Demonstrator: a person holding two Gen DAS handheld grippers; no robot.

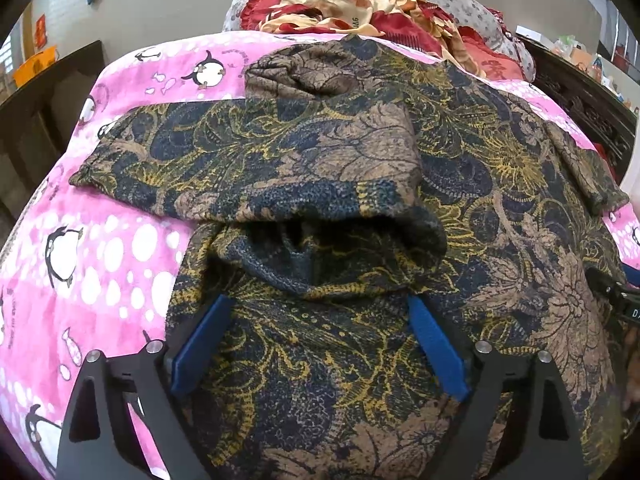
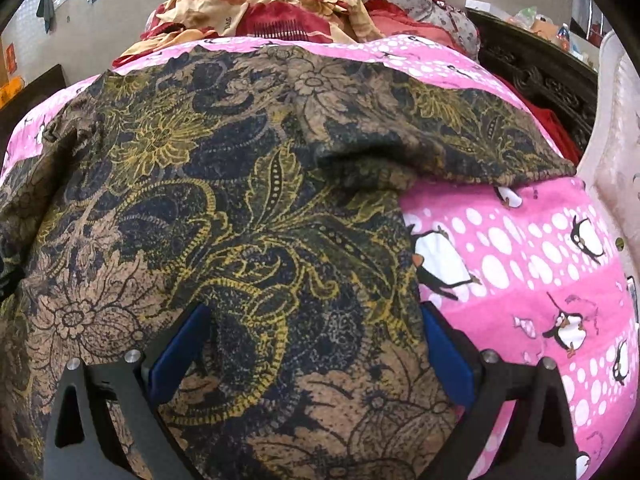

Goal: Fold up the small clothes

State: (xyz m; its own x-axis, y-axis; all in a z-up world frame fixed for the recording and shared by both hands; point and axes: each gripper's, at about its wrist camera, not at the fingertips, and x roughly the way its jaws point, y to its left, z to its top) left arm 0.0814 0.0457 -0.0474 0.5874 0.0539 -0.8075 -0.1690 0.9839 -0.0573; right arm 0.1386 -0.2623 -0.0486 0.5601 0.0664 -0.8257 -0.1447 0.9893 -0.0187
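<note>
With both the left gripper (image 1: 320,312) and right gripper (image 2: 316,320) spread apart over it, the soft, limp top (image 1: 460,168) looks best pinched at its hem corners.

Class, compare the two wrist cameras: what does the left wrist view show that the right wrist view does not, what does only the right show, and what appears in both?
Only the left wrist view shows the sleeve folded across the top's front, its cuff on the blanket, and part of the other gripper at the right edge.

Only the right wrist view shows the top's straight edge against the blanket and a pale padded surface beyond.

Both show the patterned top spread on the pink penguin blanket, the red and cream bedding pile behind, and open blue jaws over the fabric, holding nothing.
</note>
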